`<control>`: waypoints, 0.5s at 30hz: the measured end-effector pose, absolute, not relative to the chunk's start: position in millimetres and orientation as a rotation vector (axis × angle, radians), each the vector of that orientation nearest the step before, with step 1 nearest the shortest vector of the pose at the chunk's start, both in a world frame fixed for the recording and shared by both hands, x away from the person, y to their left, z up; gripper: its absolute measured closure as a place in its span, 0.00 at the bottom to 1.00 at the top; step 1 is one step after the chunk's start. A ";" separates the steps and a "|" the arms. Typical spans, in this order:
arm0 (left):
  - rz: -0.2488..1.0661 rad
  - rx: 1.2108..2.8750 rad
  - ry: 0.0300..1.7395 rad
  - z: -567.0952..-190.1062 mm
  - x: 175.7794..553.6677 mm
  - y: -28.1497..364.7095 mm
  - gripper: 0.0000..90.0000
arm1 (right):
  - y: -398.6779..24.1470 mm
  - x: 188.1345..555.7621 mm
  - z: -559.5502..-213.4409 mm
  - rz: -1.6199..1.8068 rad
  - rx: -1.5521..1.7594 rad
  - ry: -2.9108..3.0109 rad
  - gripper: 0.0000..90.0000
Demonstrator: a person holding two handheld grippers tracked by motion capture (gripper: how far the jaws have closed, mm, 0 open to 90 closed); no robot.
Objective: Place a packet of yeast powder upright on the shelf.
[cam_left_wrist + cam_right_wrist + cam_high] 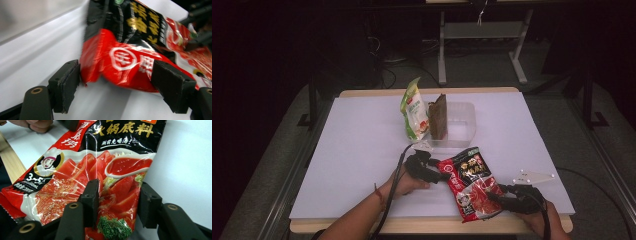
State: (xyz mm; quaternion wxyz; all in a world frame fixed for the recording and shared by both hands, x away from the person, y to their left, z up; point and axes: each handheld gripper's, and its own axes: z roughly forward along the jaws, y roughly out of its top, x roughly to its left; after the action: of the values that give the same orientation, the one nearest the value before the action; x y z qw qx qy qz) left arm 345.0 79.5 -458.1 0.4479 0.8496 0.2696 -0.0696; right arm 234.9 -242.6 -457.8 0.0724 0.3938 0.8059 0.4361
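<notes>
White board covers the table (362, 145), which stands in a dark room with grey floor and metal desk legs behind it. Toward the far middle of the table sits a clear plastic tub (462, 125); a brown flat packet (438, 116) stands upright at its left end, and a green-and-white snack bag (414, 110) leans just beside that, outside the tub.

Near the front edge lies a glossy red-and-black soup-base pouch (472, 182), printed with tomato slices and broccoli, stretched between the two grippers. The left gripper (439, 176), held in the person's left hand (404, 186), is at the pouch's upper left corner. In the left gripper view its jaws stand apart, with the crumpled red corner of the pouch (125, 62) between them; the left pad is just at the edge of the foil, the right pad lies over it, and no clamping shows.

The right gripper (492, 196) meets the pouch's lower right end. In the right gripper view its two jaws straddle the bottom edge of the pouch (100, 170), one in front of the printed face and one at its side edge. Whether the pads are actually pressing on the foil I cannot tell.
</notes>
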 end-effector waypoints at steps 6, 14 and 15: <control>-0.204 2.125 0.605 -458.4 341.7 62.4 0.24 | -241.9 234.0 -457.3 1.308 1.164 2.398 0.71; -0.197 2.141 0.563 -458.2 340.6 57.9 0.24 | -242.1 229.7 -454.5 1.330 1.113 2.345 0.85; -0.202 2.140 0.558 -458.2 341.1 57.8 0.25 | -242.0 228.8 -454.3 1.331 1.098 2.342 0.85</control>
State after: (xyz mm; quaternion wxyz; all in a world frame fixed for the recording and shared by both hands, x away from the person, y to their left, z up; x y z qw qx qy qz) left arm 341.1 57.8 -458.2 0.4442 0.8633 0.2252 -0.0816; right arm 228.8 -242.0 -454.3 0.1160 0.3750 0.7997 0.4543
